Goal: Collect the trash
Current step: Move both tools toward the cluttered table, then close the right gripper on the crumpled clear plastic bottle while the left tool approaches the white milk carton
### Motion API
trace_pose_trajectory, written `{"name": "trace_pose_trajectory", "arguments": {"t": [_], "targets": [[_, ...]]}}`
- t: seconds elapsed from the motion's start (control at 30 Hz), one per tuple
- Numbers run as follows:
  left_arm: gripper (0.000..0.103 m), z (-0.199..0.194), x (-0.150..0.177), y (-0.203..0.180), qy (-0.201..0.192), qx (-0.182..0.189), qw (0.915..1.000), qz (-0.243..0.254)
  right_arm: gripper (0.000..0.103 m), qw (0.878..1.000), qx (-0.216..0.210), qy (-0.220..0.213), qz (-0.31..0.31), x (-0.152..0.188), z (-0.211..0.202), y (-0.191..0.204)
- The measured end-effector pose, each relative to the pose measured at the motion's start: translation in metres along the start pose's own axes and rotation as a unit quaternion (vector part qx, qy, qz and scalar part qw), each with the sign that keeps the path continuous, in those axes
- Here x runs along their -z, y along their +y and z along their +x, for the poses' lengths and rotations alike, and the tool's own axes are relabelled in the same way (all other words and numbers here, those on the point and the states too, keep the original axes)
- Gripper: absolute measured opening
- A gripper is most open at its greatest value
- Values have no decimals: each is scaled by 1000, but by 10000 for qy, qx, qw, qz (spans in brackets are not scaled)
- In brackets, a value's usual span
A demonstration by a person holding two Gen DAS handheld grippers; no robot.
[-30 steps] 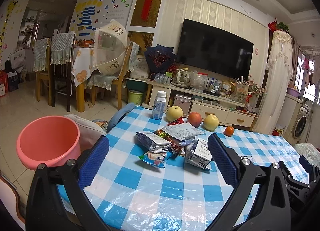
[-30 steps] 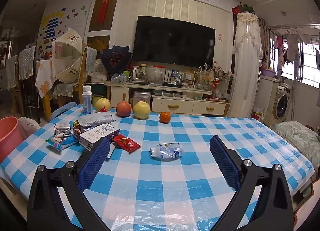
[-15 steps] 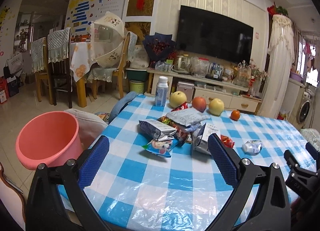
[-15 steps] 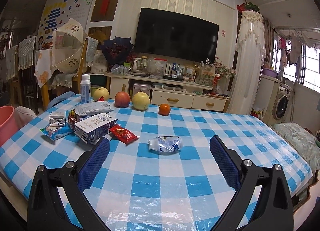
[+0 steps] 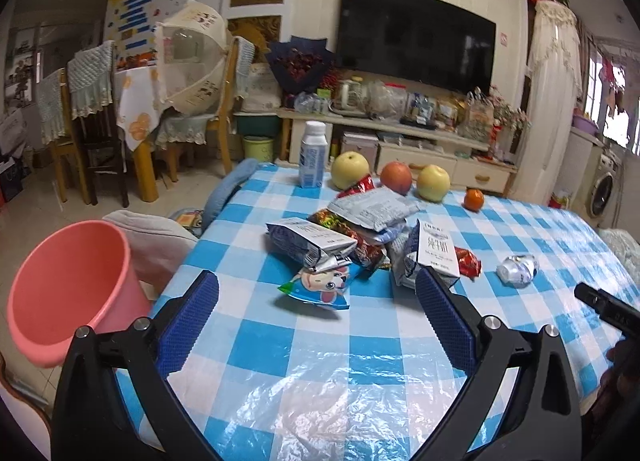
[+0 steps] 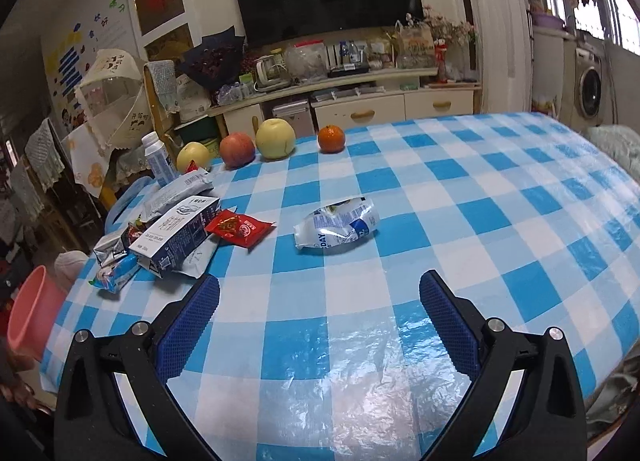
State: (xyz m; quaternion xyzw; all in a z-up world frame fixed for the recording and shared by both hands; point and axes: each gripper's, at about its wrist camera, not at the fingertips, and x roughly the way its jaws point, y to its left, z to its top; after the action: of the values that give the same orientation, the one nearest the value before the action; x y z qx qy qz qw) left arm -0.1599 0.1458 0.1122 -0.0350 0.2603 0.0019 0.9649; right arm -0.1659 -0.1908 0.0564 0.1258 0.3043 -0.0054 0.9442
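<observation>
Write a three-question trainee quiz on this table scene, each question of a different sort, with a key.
1. True or false: the right gripper is shut on the crushed bottle.
2. Which stands off the table's left edge? A) a washing machine B) the pink bucket C) a green bin
3. Fill in: the fruit row has two yellow apples, a red apple and one small ____.

Key: 1 false, its jaws are open and apart from the bottle; 2 B; 3 orange.

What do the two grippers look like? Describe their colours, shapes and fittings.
The left gripper and right gripper look alike: black angular frames, each with two fingers faced in blue knobbly pads, joined by round silver bolts. No cables or markings show.
</observation>
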Motion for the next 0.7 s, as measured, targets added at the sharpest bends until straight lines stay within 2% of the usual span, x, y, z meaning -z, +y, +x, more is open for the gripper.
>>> {"name": "trace_pose_trajectory", "arguments": {"t": [0.17, 0.33, 0.53, 0.7], "targets": [[99, 31, -7, 5, 330, 0, 9995, 3, 99, 9988, -218, 378, 232, -10, 30, -12], [99, 60, -17, 23, 602, 209, 9963, -584, 99, 9944, -508, 640, 670, -22, 60, -27], [99, 104, -31, 36, 1033, 505, 9856, -1243, 99, 9870, -809, 897, 1062, -28, 84, -37], [99, 134, -39, 32, 1247, 516, 9813, -1373, 98, 9876, -731, 979, 988, -36, 101, -30]]}}
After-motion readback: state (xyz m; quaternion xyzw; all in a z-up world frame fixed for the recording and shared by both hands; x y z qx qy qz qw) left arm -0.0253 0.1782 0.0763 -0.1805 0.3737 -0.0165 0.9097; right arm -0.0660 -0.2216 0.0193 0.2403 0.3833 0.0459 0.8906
